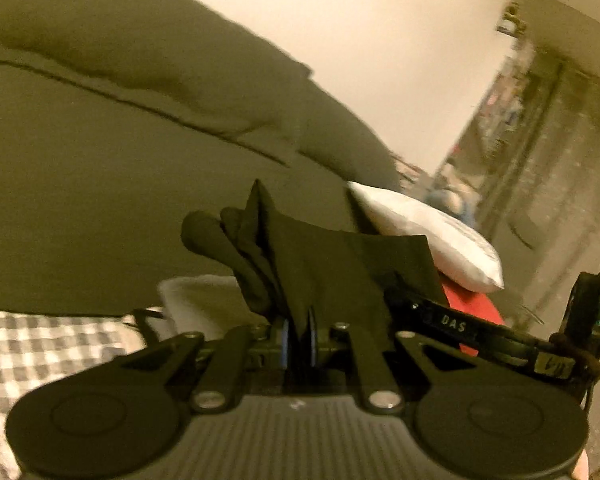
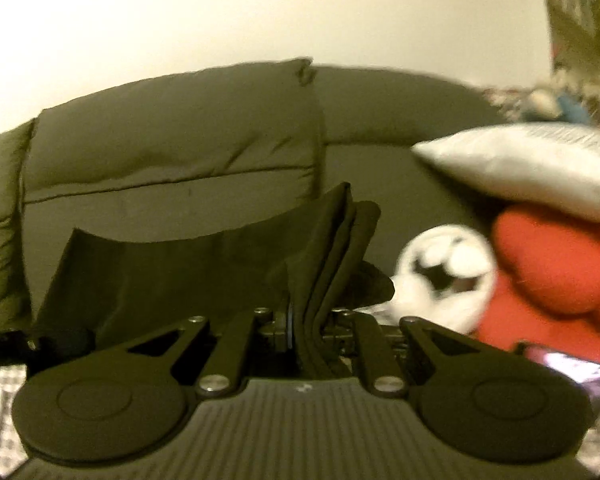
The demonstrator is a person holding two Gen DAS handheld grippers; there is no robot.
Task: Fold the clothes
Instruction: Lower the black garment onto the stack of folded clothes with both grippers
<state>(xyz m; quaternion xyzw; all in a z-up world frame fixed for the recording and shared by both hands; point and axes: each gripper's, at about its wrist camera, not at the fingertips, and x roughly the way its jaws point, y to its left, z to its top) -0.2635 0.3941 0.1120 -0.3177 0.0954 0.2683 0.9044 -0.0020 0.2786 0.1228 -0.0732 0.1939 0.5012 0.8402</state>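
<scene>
In the left wrist view the left gripper (image 1: 299,340) sits at lower centre, its jaws closed on a bunched edge of a black garment (image 1: 320,264) that fans up and right toward the other gripper's body at the right edge. Behind it lie a green sofa (image 1: 100,160), a white pillow (image 1: 428,236) at centre right, and a checked cloth (image 1: 40,352) at lower left. In the right wrist view the right gripper (image 2: 306,330) at lower centre likewise pinches several stacked layers of the same garment, which stretches left as a taut dark band across the middle of the frame; a red cushion (image 2: 552,272) and a black-and-white ball-shaped toy (image 2: 440,272) sit at right. The step looks like carrying a held edge across to make a fold. To do it well, I judge both grips should hold firm, the span between them stay taut and level, and the layers stay aligned so the edge lands square.
</scene>
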